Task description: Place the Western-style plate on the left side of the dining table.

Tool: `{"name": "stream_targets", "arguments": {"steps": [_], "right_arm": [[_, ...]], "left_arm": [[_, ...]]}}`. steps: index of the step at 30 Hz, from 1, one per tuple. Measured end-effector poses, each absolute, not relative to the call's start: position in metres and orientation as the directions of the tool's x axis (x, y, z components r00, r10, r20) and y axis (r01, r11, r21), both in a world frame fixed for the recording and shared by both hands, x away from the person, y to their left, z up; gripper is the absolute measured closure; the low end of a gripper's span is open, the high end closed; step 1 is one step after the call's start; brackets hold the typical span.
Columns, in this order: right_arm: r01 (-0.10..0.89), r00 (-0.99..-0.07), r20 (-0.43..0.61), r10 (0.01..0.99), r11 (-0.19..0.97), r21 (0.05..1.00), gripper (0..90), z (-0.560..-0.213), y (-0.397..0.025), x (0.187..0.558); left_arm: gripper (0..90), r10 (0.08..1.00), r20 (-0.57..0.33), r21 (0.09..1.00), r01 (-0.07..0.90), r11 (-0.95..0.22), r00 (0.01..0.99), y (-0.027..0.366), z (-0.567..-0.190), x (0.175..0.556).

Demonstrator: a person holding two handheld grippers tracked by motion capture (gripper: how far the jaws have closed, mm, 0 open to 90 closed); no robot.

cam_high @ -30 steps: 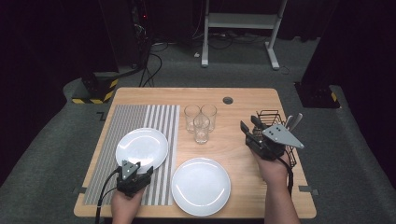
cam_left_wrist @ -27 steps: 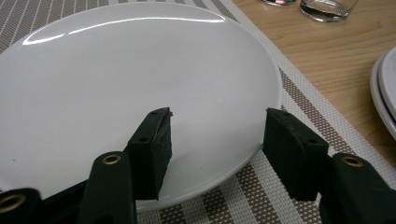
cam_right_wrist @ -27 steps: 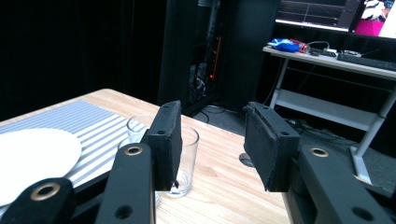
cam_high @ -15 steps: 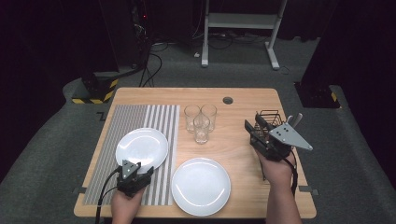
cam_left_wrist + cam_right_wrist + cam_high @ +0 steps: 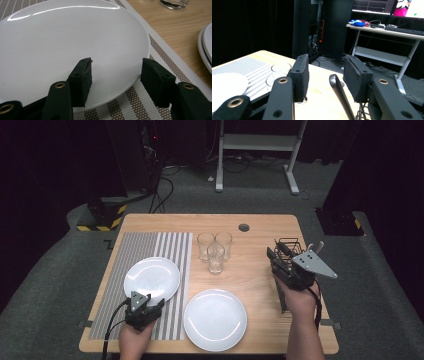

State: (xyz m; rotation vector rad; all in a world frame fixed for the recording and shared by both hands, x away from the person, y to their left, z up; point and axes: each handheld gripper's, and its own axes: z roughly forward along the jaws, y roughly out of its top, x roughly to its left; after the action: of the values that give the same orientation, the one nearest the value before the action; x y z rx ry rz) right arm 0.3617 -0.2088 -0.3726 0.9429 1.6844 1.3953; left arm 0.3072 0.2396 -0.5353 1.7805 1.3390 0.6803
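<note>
Utensil handle between parted right tongs, untouched.

This looks like a lab or test room, not a home: dark walls, grey carpet, and a lone wooden table with a cable hole in it. Behind stand an equipment rack with lit electronics, loose cables on the floor, and a height-adjustable desk carrying a keyboard and monitors.

Wooden table on grey carpet floor; surroundings dark, walls not discernible. Far centre: white desk frame, cables trailing left of it. Far left: dark cabinet, possibly an equipment rack, with a yellow-black striped base.
</note>
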Motion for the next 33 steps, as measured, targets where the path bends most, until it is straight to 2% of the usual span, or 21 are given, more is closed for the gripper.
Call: {"name": "stream_targets", "arguments": {"steps": [10,33], "right_arm": [[0.117,-0.444,-0.099,0.890,0.168,0.979,57.3,-0.380,-0.208,0.370],[0.141,-0.418,-0.090,0.904,0.163,0.976,73.1,-0.383,-0.212,0.372]], "left_arm": [[42.3,0.954,-0.045,0.838,0.531,-0.127,0.298,0.240,-0.535,0.307],[42.8,0.953,-0.050,0.841,0.528,-0.121,0.297,0.240,-0.535,0.307]]}}
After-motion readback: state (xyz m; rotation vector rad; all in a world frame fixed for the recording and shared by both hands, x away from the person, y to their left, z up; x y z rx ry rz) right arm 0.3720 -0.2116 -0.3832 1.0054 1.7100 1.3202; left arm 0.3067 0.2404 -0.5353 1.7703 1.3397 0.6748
